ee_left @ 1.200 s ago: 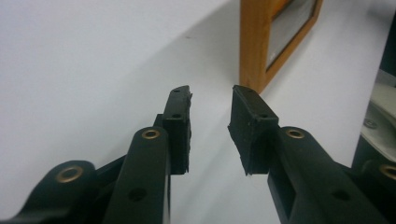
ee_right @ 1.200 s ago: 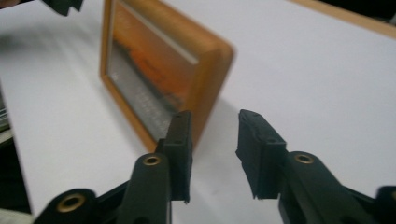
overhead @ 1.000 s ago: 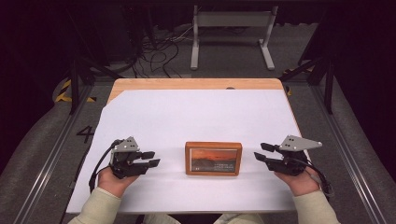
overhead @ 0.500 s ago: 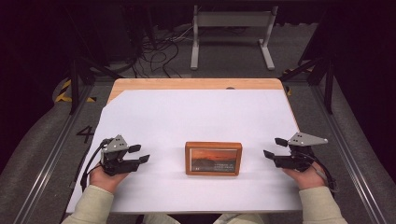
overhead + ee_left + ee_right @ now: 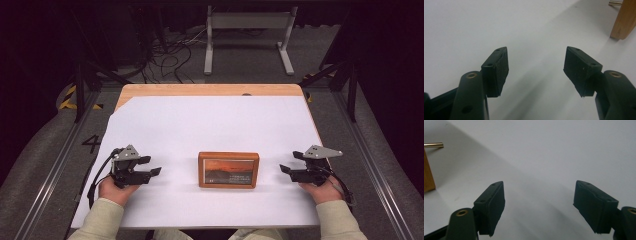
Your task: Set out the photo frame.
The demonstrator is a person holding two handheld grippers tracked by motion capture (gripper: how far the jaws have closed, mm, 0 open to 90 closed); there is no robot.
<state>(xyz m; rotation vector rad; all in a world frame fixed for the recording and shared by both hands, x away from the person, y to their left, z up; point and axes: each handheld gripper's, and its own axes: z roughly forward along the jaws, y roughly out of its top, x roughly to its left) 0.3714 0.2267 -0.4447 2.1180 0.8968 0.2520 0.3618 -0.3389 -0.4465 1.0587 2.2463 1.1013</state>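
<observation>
A wide desk under a white sheet carries a small wooden picture frame standing near its front middle, toward six o'clock. Compared with a second ago, both hands have drawn outward and lower, away from the frame. The left gripper at nine o'clock of the frame has just been opening, nothing between its jaws; the right gripper at three o'clock is released wide, holding nothing.

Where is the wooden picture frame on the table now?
In the high view, the wooden picture frame lies on the white table cover, near the front edge at the middle, between the left gripper and the right gripper, touching neither.
</observation>
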